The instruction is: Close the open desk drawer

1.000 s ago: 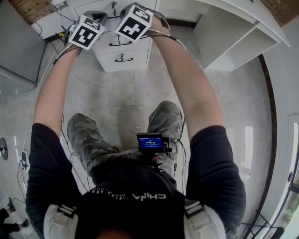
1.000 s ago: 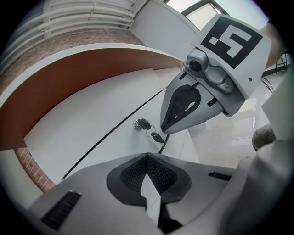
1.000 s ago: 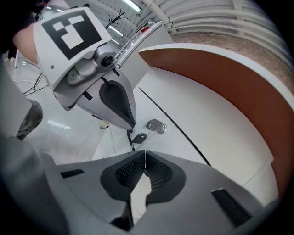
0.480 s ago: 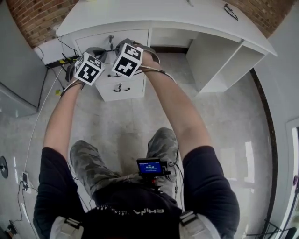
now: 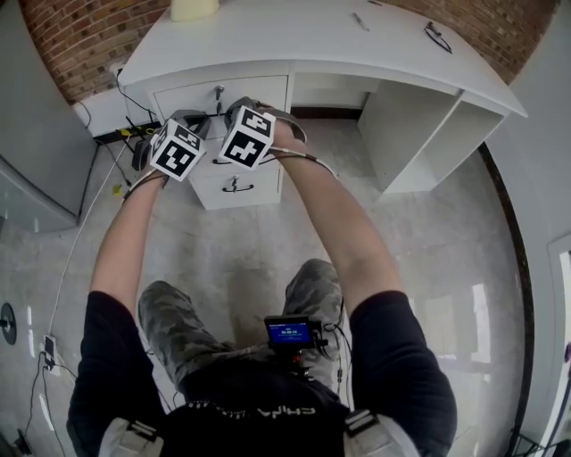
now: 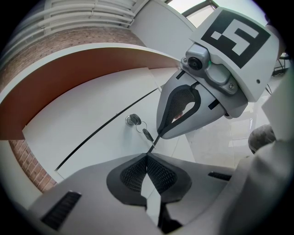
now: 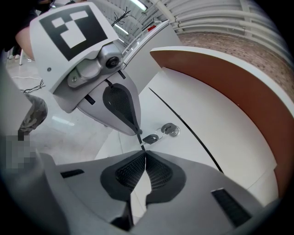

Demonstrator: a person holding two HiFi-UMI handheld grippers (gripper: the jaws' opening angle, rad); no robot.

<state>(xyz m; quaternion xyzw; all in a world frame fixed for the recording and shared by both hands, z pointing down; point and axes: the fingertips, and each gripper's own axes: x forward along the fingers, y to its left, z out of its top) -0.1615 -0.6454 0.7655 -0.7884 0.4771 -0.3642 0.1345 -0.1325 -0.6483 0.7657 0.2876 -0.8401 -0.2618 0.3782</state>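
A white desk (image 5: 375,40) has a stack of drawers at its left end. The top drawer front (image 5: 259,89) carries a lock with a key (image 5: 219,92) in it, and the bottom drawer handle (image 5: 234,185) shows below my grippers. My left gripper (image 5: 178,150) and right gripper (image 5: 247,137) hang side by side just before the drawer fronts and hide the middle drawer. In the left gripper view the left gripper (image 6: 148,156) is shut and empty, near the lock (image 6: 133,120). In the right gripper view the right gripper (image 7: 145,154) is shut and empty, near the lock (image 7: 170,130).
A pale yellow object (image 5: 194,9), a pen (image 5: 359,20) and a dark looped thing (image 5: 437,31) lie on the desk top. A power strip with cables (image 5: 129,134) sits left of the drawers. An open shelf unit (image 5: 428,134) stands at the right. The person's legs are below.
The head view has risen, so the desk top and brick wall now show. Both grippers stay in front of the drawer fronts and have drawn closer together.
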